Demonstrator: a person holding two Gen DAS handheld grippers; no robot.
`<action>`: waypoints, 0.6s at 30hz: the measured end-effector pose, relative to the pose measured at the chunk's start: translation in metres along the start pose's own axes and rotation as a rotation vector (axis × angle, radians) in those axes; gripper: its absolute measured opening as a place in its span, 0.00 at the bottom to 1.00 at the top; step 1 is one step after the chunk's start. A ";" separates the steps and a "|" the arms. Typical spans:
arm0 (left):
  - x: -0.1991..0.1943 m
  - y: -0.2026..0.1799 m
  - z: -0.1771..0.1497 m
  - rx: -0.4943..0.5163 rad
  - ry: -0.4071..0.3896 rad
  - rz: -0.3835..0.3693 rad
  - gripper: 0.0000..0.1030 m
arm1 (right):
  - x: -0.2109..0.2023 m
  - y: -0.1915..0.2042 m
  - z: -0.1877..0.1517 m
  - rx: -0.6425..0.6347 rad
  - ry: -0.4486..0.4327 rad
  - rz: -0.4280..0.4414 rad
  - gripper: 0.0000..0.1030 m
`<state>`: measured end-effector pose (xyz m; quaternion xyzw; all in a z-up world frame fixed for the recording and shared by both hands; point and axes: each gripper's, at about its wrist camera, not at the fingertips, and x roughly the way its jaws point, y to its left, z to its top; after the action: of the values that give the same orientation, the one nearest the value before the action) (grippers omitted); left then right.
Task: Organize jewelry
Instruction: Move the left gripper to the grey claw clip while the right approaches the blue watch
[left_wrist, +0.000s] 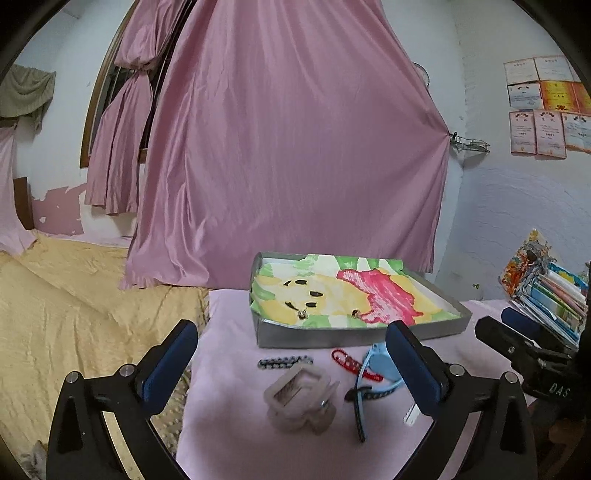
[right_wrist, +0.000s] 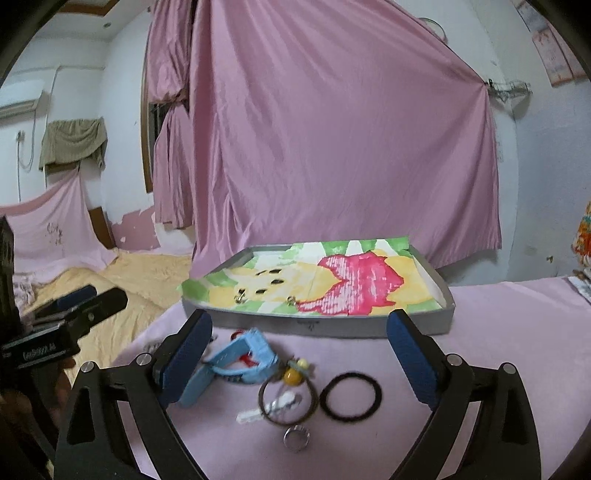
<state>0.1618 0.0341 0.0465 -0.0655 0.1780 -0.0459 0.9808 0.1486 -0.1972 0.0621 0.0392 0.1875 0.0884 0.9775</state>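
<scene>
While both grippers hang wide open and empty above the pink cloth (left_wrist: 229, 424), the loose pieces lie between them and the tray (left_wrist: 354, 338). From the left wrist view, the left gripper (left_wrist: 291, 363) frames a translucent hair claw (left_wrist: 301, 400) at six o'clock from the tray, with a black beaded bracelet (left_wrist: 285, 362) just beyond it and a red bracelet (left_wrist: 354, 363) at about two o'clock from the claw, overlapping a blue watch (left_wrist: 375, 363). Two earrings (left_wrist: 303, 314) already sit on the tray's colourful paper, near its front wall.

Seen from the right wrist, the right gripper (right_wrist: 299, 354) frames a black hair ring (right_wrist: 350, 396), a brown ring (right_wrist: 288, 402) at nine o'clock from it, touching a yellow-beaded piece (right_wrist: 291, 376), and a silver ring (right_wrist: 296, 436) at six o'clock.

The next pick is probably one of these. Good practice would be to choose an isolated item, such as the black hair ring or the claw, descend with the fingers straddling it, and close only once the pads reach the cloth. Tangled pieces near the watch risk dragging neighbours, so they are better left until last.
</scene>
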 end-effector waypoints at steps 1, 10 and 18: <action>-0.002 0.002 -0.001 0.002 0.004 0.001 0.99 | -0.003 0.003 -0.002 -0.012 0.006 0.000 0.90; -0.009 0.016 -0.013 0.005 0.054 -0.018 0.99 | -0.015 0.025 -0.013 -0.082 0.077 0.020 0.90; 0.013 0.025 -0.018 -0.014 0.200 -0.047 0.99 | 0.014 0.017 -0.015 -0.051 0.214 0.049 0.90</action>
<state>0.1688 0.0552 0.0213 -0.0718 0.2739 -0.0737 0.9562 0.1536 -0.1775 0.0452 0.0093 0.2874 0.1209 0.9501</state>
